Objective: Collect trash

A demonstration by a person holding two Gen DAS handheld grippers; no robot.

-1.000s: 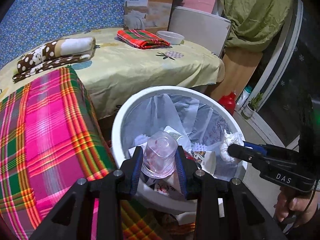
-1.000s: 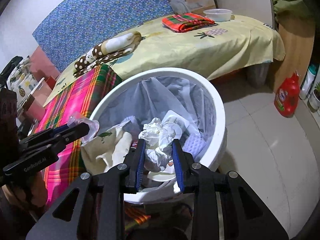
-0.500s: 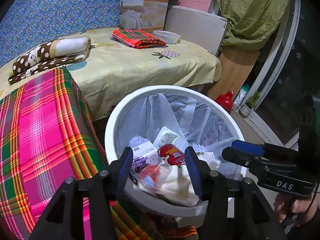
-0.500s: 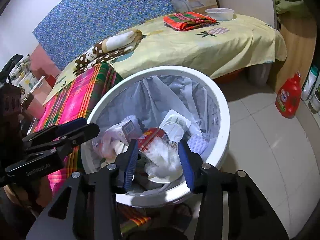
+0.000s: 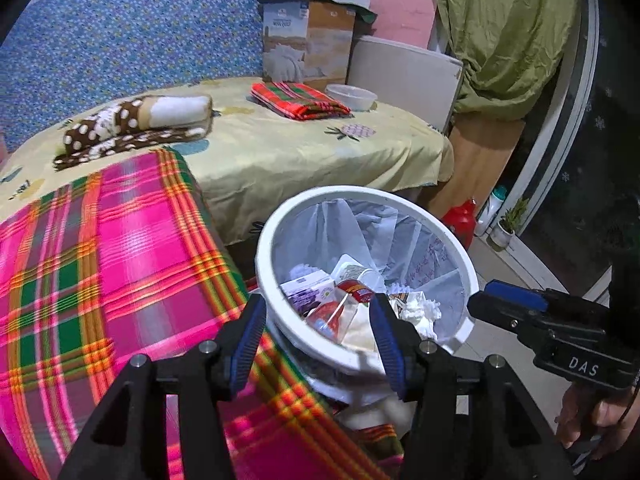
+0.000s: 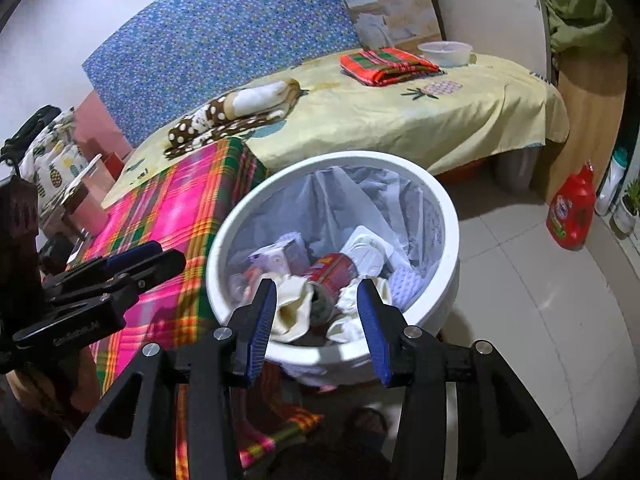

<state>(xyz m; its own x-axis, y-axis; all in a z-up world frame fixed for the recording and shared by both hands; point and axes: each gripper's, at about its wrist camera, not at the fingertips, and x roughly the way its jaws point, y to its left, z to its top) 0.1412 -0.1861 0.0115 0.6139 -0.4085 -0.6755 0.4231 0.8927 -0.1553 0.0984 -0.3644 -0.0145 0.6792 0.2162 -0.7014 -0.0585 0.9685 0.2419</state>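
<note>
We held the left hand-held gripper (image 5: 318,330) wide open and empty above the bin (image 5: 264,268). Our right hand-held gripper (image 6: 316,318) likewise gaped empty over its trash (image 6: 332,270).

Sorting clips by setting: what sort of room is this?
Probably a lived-in bedroom: a bed with a yellow sheet, folded blankets, and a detergent bottle on the tiled floor.

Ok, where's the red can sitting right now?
The red can lies on its side in the white bin, mid-pile in the right wrist view, between the purple carton on its left and the white plastic tray on its right.
</note>
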